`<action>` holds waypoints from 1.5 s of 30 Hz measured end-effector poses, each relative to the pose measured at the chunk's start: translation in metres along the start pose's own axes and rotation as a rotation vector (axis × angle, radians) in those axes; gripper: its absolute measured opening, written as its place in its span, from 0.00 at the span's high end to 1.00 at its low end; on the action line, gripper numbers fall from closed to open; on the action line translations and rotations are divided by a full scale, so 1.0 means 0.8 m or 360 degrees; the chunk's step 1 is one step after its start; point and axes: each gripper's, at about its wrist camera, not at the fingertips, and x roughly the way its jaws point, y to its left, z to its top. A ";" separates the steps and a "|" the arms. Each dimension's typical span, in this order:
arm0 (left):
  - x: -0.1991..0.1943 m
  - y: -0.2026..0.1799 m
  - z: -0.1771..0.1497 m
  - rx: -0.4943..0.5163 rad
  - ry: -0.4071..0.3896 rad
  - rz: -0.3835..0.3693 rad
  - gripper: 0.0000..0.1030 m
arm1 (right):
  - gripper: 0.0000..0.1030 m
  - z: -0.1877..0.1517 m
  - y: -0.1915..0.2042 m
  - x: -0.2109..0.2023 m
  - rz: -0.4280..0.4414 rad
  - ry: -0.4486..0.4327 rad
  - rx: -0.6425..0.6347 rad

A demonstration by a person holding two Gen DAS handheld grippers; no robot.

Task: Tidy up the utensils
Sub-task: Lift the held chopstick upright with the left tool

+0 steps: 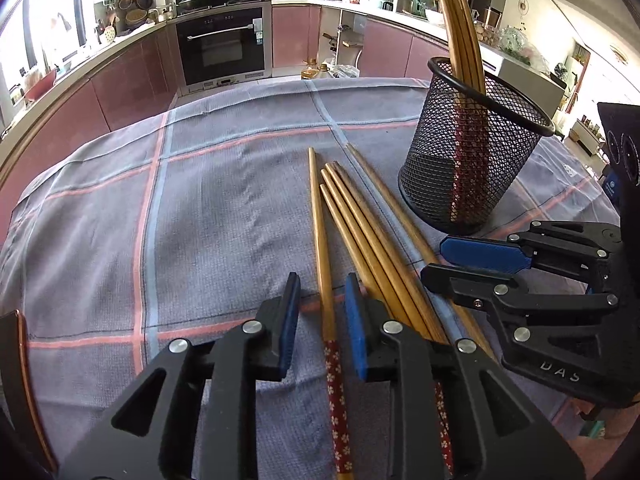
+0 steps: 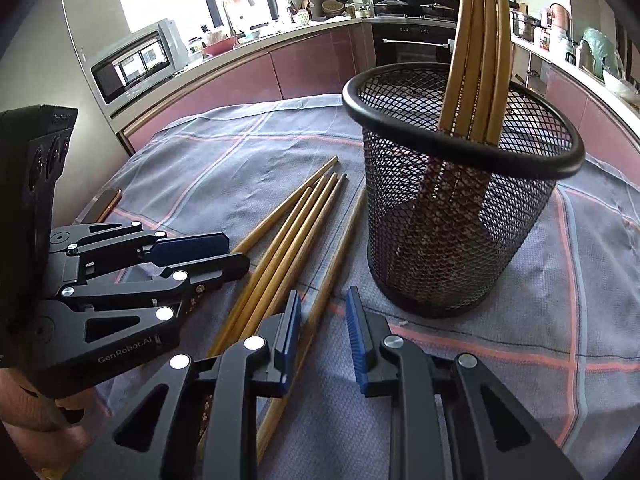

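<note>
Beside holder, loose chopsticks

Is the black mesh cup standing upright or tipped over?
Upright: the mesh cup rests on its base on the cloth, rim up, with chopsticks standing inside.

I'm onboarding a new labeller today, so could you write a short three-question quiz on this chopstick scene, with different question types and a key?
1. True or false: the mesh holder already has chopsticks standing in it.
2. Multiple choice: the single chopstick lying apart from the bundle on the tablecloth is
A) inside the holder
B) between the open fingers of the left gripper
C) clamped by the right gripper
3. Fill in: both grippers are ____ (open or shut).

Key: 1 true; 2 B; 3 open.
</note>
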 end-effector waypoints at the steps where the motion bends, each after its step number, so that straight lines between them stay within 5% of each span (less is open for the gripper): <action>1: 0.002 -0.001 0.002 0.0001 0.0000 0.0005 0.80 | 0.80 0.001 -0.001 0.000 0.0001 -0.0004 0.0007; 4: 0.004 -0.001 0.004 -0.0012 -0.0008 0.0008 0.87 | 0.89 0.001 -0.007 0.000 0.0036 -0.0012 0.0064; 11: -0.007 0.004 -0.005 -0.0104 -0.0042 -0.0027 0.93 | 0.94 -0.007 -0.019 -0.007 0.0101 -0.0038 0.0170; 19: -0.031 0.006 -0.020 -0.0131 -0.0060 -0.0114 0.93 | 0.95 -0.014 -0.013 -0.039 0.0206 -0.0126 0.0125; 29: -0.025 -0.006 -0.037 -0.0107 0.0010 -0.0181 0.93 | 0.93 -0.023 -0.002 -0.026 0.0225 0.0017 0.0028; 45: -0.001 0.013 -0.012 -0.0123 0.0075 -0.0275 0.92 | 0.94 -0.003 -0.007 -0.003 0.0226 0.0049 0.0028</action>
